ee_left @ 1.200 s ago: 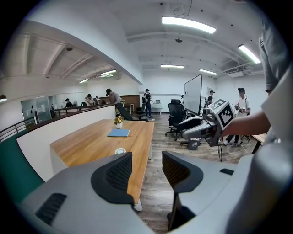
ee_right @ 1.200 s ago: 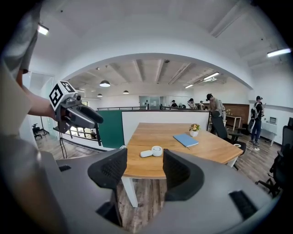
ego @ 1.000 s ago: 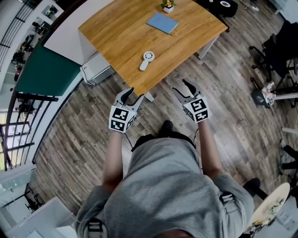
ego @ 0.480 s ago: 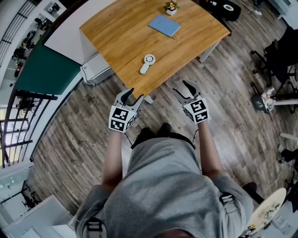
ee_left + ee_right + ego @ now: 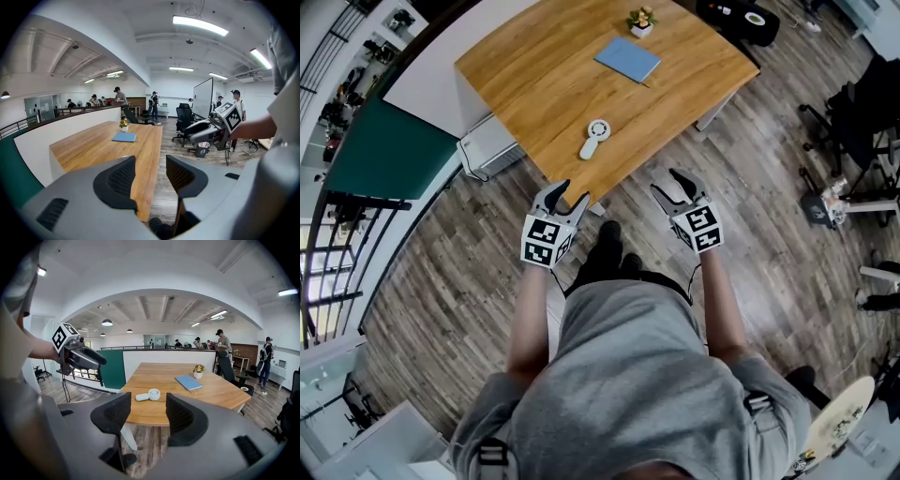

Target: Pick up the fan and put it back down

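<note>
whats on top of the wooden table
On the wooden table lie a white handheld fan near the front edge, a blue notebook further back and a small potted plant beyond it. Anything beneath the notebook is covered.

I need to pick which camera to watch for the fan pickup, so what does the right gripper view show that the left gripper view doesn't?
Only the right gripper view shows the white fan, lying on the table toward the edge nearest the grippers. Only the left gripper view shows a whiteboard; the fan does not appear there. Both show the wooden table, the blue notebook, the small potted plant, people in the background, and the left gripper and right gripper, both open with nothing held.
</note>
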A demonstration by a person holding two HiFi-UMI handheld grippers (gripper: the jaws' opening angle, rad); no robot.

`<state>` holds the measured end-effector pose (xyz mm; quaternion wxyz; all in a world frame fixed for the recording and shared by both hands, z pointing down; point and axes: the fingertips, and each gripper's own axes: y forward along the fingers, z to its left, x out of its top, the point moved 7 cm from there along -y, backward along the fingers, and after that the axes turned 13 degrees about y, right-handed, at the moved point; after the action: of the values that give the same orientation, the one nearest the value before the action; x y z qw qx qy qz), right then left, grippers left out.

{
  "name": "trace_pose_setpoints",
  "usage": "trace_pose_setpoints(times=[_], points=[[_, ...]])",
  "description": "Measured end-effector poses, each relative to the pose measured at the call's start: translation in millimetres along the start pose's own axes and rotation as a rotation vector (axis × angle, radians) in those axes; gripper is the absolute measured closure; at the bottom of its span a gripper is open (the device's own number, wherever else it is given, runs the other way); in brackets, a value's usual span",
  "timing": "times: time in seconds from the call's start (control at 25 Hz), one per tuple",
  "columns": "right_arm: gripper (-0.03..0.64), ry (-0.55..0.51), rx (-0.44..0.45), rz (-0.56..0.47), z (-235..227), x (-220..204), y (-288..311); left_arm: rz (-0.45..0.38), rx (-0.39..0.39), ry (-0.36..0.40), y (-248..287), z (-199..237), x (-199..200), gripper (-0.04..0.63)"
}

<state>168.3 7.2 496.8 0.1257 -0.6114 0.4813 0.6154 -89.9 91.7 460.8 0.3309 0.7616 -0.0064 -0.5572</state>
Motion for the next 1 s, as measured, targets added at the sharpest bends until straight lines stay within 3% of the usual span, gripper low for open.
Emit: trace_pose_setpoints(times=[0.36, 1.0], points=[[0.376, -0.013, -0.027, 0.03, -15, 13, 36, -0.004, -0.042, -0.028, 38, 37, -11, 0.374], [0.379, -0.004, -0.045, 0.114, -42, 9, 96, 0.072, -0.125, -0.039, 104, 77, -46, 0.376]])
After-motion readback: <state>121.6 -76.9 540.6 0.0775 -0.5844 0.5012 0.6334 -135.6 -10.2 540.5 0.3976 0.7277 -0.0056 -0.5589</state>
